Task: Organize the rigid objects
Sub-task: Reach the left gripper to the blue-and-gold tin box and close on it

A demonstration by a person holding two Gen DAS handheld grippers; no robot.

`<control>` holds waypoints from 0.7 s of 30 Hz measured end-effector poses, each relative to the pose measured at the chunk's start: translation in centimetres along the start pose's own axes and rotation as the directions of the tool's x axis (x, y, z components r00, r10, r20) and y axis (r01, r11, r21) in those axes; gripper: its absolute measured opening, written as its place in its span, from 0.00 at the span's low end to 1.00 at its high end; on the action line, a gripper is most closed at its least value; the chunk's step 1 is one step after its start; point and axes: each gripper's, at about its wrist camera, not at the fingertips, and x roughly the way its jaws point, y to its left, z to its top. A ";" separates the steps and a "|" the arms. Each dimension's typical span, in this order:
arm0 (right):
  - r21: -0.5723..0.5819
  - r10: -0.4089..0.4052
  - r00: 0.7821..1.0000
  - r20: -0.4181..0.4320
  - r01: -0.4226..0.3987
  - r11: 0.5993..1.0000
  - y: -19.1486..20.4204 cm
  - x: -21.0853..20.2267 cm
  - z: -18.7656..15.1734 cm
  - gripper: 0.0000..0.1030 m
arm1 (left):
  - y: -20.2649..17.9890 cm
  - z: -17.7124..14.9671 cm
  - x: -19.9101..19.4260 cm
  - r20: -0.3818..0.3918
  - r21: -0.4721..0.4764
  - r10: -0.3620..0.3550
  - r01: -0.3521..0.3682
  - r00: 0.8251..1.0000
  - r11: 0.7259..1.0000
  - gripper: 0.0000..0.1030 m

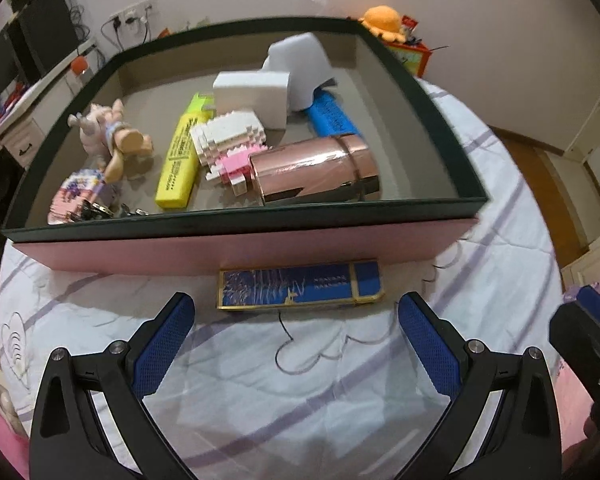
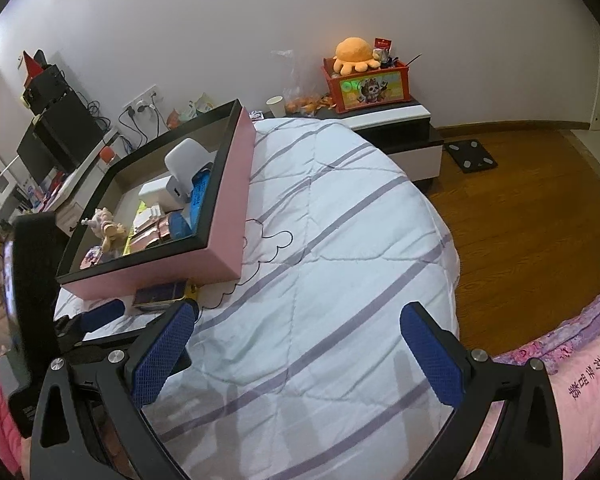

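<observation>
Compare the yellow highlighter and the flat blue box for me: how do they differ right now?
The yellow highlighter lies inside the pink tray; the flat blue box lies outside it on the bedspread, against its front wall. The highlighter points toward the tray's back; the box runs crosswise. The box sits ahead of the open left gripper. Both lie flat.

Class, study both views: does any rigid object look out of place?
Yes. The blue and gold flat box lies on the bedspread outside the pink tray, while the other items sit inside it.
</observation>
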 end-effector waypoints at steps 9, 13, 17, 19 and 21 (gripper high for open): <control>0.002 0.016 0.999 -0.034 -0.015 1.000 -0.7 2.2 0.6 1.00 | 0.3 0.7 1.6 0.015 -0.040 0.017 -0.017 1.000 0.999 1.00; 0.000 0.018 0.999 -0.037 -0.018 1.000 -0.4 2.5 0.7 1.00 | 0.2 0.5 1.6 0.033 -0.037 0.008 -0.007 0.999 0.999 1.00; -0.013 0.013 0.999 -0.038 -0.014 1.000 0.2 2.4 0.6 1.00 | 1.2 0.0 1.0 0.040 -0.038 -0.002 0.003 0.999 0.999 0.92; -0.017 0.012 0.999 -0.037 -0.013 1.000 0.5 2.3 0.6 1.00 | 1.8 -0.1 0.7 0.044 -0.044 -0.007 0.009 0.999 0.999 0.83; -0.022 0.013 0.999 -0.034 -0.014 1.000 0.9 2.1 0.5 1.00 | 2.5 -0.3 0.4 0.048 -0.049 -0.027 0.030 0.998 0.998 0.81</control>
